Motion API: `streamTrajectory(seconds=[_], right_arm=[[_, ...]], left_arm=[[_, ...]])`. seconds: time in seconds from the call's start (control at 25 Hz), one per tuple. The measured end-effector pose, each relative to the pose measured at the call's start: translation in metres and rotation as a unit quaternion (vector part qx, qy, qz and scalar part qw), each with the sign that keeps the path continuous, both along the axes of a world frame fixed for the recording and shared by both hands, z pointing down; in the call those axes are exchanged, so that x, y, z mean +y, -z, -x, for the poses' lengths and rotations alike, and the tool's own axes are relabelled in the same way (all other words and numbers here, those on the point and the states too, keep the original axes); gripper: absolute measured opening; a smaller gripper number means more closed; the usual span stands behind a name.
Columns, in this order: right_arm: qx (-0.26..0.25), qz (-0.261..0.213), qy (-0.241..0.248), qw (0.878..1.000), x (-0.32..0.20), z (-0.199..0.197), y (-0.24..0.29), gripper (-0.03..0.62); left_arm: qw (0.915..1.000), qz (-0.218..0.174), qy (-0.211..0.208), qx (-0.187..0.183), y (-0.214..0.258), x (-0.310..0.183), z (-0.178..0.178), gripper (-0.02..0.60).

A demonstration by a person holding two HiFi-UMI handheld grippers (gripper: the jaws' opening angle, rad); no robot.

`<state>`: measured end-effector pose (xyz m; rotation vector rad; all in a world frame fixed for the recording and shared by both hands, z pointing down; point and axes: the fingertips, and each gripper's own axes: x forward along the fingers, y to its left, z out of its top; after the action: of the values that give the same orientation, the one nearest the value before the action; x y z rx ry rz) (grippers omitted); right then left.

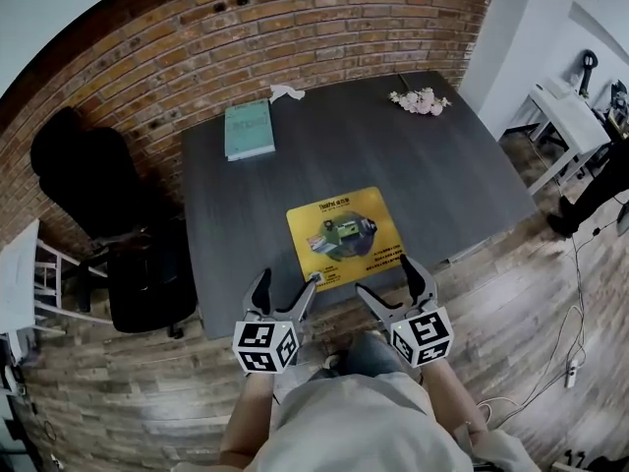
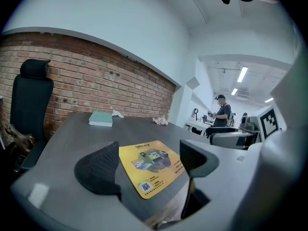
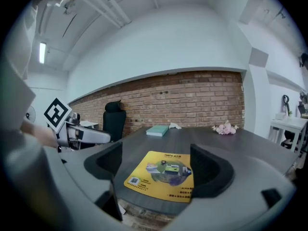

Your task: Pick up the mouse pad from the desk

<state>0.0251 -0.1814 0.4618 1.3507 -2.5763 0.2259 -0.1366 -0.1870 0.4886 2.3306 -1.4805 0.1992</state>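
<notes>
The yellow mouse pad (image 1: 345,235) with a printed picture lies flat near the front edge of the dark grey desk (image 1: 432,165). The same mouse pad (image 2: 150,166) shows between the left jaws, and the mouse pad (image 3: 162,174) also sits between the right jaws. My left gripper (image 1: 288,289) hovers open just off the desk's front edge, at the pad's near left corner. Off the pad's near right corner, my right gripper (image 1: 385,277) is held open too. Neither touches the pad.
A teal book (image 1: 249,129) and a crumpled white paper (image 1: 287,92) lie at the back left, pink flowers (image 1: 420,101) at the back right. A black office chair (image 1: 118,234) stands left of the desk. A person (image 2: 222,114) stands far off by white desks.
</notes>
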Motion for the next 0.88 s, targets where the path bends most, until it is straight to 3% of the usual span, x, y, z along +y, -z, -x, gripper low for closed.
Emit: streamTrajectory(seconds=[0.44,0.88], right_arm=[[0.027,0.021,0.007,0.999,-0.092,-0.017,-0.029,0.414],[0.055,0.071,0.051,0.995,-0.184,-0.022,-0.070,0.414]], left_arm=[[0.9983,0.053,0.012,-0.020,-0.050,-0.076,0.000,0.379],[0.9921,0.118,0.015,-0.039,-0.099,-0.156,-0.012,0.379]])
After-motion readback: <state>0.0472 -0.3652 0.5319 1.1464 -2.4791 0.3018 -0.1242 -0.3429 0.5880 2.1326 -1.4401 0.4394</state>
